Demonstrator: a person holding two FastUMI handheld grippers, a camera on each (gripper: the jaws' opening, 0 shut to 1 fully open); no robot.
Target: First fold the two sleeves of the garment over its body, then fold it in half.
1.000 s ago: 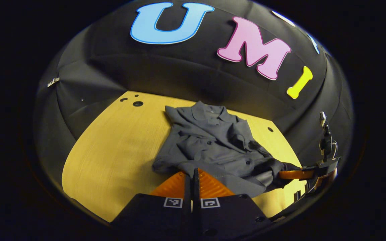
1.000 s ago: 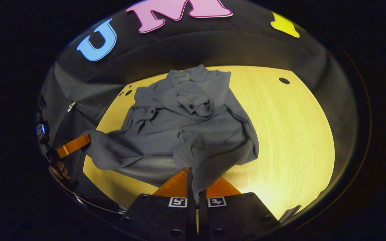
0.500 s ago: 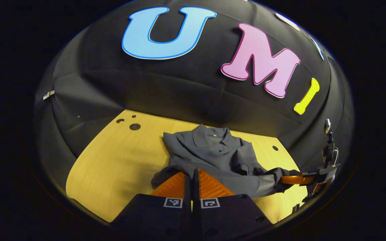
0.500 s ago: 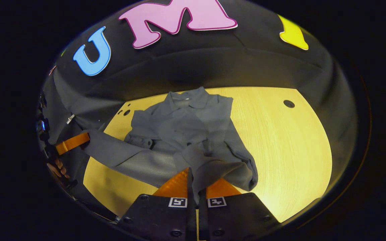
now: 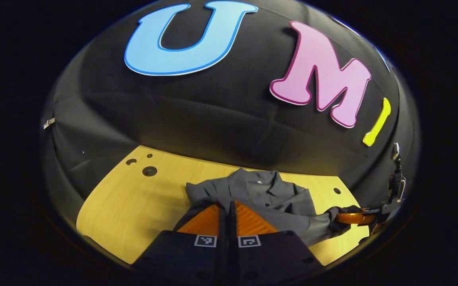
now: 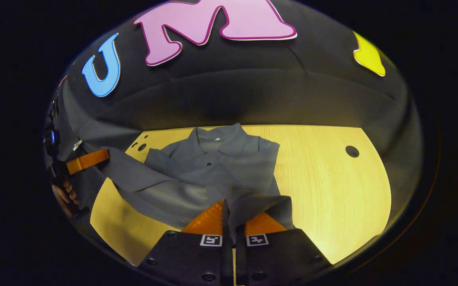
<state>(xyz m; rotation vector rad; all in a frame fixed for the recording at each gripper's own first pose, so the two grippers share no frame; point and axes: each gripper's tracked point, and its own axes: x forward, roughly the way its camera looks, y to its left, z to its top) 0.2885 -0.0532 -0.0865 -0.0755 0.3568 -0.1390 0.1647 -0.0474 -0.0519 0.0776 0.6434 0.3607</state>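
Left gripper view: both grippers are pinching the hem of a grey shirt (image 5: 268, 194) and holding it up over the wooden table (image 5: 133, 202).

Going left to right in this view, the table's bare boards with small round holes (image 5: 149, 171) are lying open on the left; the left gripper (image 5: 229, 206) is pressing its fingers together on the shirt's near edge at the centre; at the far right the right gripper (image 5: 352, 217) is clamping the other corner. The collar is resting on the table toward the booth wall. The right gripper view is giving what this one is missing: a hand (image 6: 64, 194) gripping the left gripper (image 6: 105, 155) at the far left, the fabric sagging between the two pinch points, and the right gripper (image 6: 229, 214) closed on cloth.
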